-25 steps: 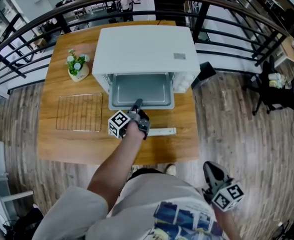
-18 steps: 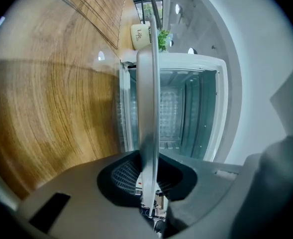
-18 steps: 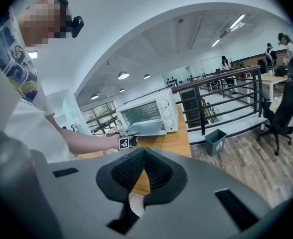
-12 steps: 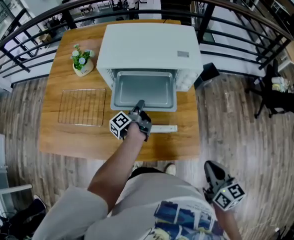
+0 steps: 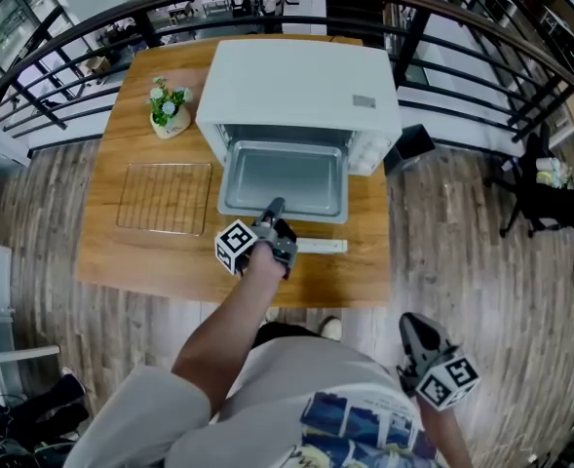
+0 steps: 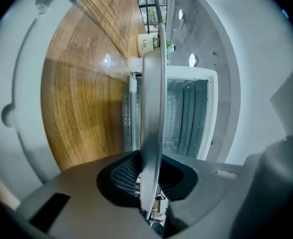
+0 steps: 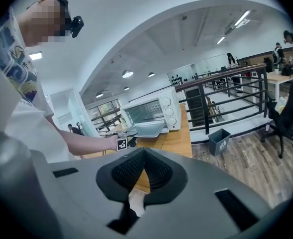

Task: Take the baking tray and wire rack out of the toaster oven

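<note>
Change: the shallow grey metal baking tray (image 5: 285, 178) sits slightly further out of the white toaster oven (image 5: 301, 81) than a second ago.
Left gripper (image 5: 273, 208): its jaws are clamped on the tray's front rim.
Right gripper (image 5: 410, 325): its jaws are together and empty, held low at the person's side.
Done: the square wire rack (image 5: 165, 198) lies flat on the wooden table (image 5: 121, 261), left of the oven.
Remaining: by judgement, the tray must still be drawn fully clear and set down.
</note>
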The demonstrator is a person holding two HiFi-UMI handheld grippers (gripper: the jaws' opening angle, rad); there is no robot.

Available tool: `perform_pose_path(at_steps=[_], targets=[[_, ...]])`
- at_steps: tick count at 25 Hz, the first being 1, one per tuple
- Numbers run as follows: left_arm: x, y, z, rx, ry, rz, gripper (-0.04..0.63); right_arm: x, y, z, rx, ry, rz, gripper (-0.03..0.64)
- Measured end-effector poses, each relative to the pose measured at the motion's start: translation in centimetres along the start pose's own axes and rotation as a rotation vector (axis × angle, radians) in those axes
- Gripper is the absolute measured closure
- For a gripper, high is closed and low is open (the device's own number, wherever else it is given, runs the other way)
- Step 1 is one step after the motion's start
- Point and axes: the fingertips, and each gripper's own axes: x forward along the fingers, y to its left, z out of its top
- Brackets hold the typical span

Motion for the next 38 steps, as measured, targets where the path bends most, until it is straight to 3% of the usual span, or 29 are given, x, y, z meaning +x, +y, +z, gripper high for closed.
perform_pose_path(at_steps=[27,38], targets=[[-6.3,-1.2,-2.4,-0.002,-0.022,-0.007,0.532,0.9,0.2,-0.1,-0.046,0.051,0.137,0.615],[-10.7,-2.2,-0.9,0.004,-0.055,-0.022,0.532,2.9,2.1,0.0,-0.075,0.078,0.225,0.615]])
